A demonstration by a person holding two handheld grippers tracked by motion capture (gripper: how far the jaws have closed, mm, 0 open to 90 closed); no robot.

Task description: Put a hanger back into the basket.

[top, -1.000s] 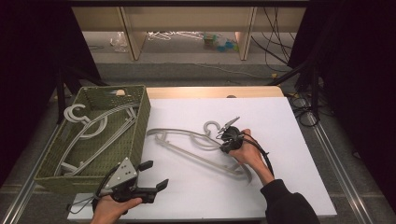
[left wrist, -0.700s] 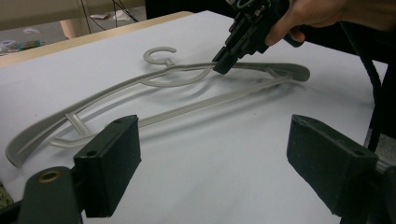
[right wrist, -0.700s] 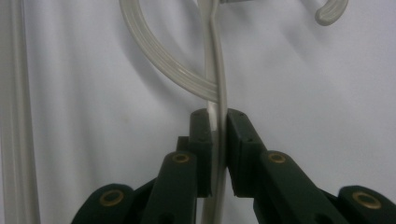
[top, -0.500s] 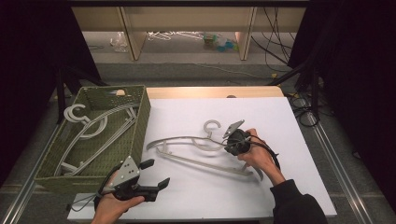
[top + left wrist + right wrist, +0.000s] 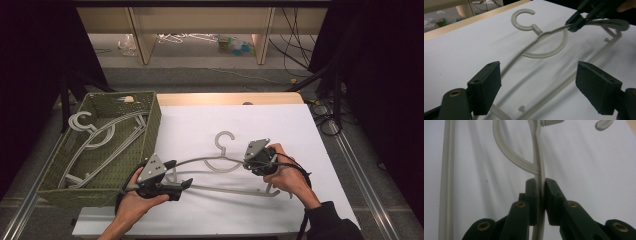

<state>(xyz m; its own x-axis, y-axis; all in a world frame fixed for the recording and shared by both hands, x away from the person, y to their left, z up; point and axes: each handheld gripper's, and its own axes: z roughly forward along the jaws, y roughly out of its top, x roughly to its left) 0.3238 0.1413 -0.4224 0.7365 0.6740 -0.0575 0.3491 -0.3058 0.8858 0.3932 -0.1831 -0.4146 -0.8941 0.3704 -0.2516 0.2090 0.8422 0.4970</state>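
Since the earlier frame, the hanger [image 5: 220,165] shifted right. Right gripper [image 5: 539,202] clamps its arm; left gripper [image 5: 549,87] gapes wide, empty.

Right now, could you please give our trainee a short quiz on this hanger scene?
1. True or false: the right gripper is shut on the hanger.
2. How do the left gripper's jaws stand?
3. The other hangers lie: A) in the basket; B) on the sheet.

Key: 1 true; 2 open, hanger arm between them, untouched; 3 A.
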